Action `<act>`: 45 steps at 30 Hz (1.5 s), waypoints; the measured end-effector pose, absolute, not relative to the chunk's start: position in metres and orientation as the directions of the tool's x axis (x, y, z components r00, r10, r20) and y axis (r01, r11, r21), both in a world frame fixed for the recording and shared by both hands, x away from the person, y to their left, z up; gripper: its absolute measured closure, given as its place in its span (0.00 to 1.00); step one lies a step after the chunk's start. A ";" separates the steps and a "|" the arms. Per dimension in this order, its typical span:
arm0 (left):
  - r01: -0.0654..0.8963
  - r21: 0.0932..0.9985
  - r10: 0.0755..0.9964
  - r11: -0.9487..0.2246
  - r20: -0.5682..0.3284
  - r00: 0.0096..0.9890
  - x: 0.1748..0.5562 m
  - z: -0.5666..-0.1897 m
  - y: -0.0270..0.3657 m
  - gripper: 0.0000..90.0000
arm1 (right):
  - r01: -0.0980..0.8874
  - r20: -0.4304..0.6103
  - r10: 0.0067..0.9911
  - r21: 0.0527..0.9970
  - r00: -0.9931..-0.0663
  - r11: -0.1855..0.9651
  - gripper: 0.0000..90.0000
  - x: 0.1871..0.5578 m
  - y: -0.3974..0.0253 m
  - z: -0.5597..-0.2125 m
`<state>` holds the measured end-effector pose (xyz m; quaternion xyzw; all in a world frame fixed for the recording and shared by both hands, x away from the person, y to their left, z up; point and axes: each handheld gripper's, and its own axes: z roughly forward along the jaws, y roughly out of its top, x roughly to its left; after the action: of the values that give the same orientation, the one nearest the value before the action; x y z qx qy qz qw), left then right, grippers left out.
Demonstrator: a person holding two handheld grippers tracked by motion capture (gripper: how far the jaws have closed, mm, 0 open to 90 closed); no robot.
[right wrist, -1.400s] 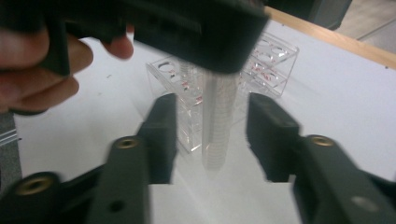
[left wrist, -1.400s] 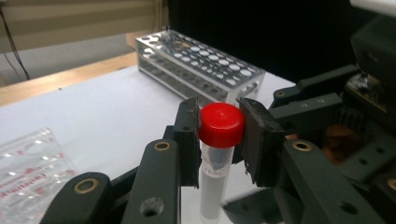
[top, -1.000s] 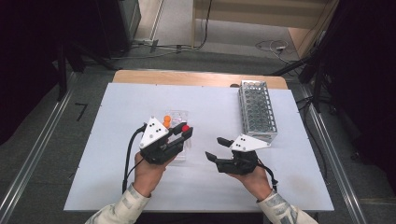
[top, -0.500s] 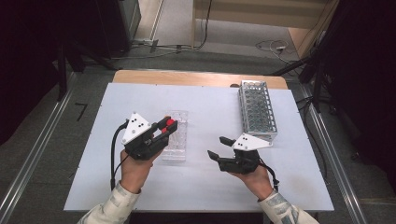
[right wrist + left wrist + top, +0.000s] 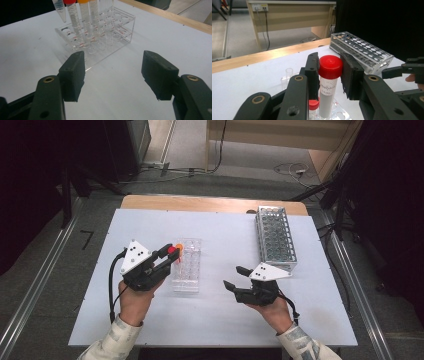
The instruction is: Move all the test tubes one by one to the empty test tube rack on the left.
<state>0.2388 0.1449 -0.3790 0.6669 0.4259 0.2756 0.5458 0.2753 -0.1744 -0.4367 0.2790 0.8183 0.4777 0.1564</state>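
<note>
Left gripper [image 5: 329, 75] clenched on the red-capped tube [image 5: 329, 82], lifted just above the clear rack [image 5: 186, 265]; right gripper [image 5: 113, 75] released beside it; next, carry it toward the metal rack [image 5: 276, 240]

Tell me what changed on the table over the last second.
The left gripper, shut on the red-capped tube, swung out to the left and came back beside the clear rack, tube lifted above it. The right gripper stayed open in place; the metal rack did not move.

White table [image 5: 220, 315], clear tube rack [image 5: 187, 275], metal rack [image 5: 276, 240]
</note>
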 end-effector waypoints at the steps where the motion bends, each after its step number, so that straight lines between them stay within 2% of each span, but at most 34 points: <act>1: 0.269 0.962 0.870 -0.042 -0.097 0.483 0.238 -0.379 0.146 0.77 | 0.307 0.011 0.606 0.869 -0.796 0.388 0.38 0.275 -0.174 -0.437; 45: 0.322 0.942 0.883 -0.089 -0.075 0.463 0.241 -0.415 0.139 0.77 | 0.317 0.014 0.608 0.863 -0.794 0.394 0.37 0.276 -0.173 -0.439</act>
<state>0.2412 0.1392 -0.4147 0.6850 0.4401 0.2740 0.5119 0.2763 -0.1730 -0.4395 0.2817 0.8207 0.4728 0.1536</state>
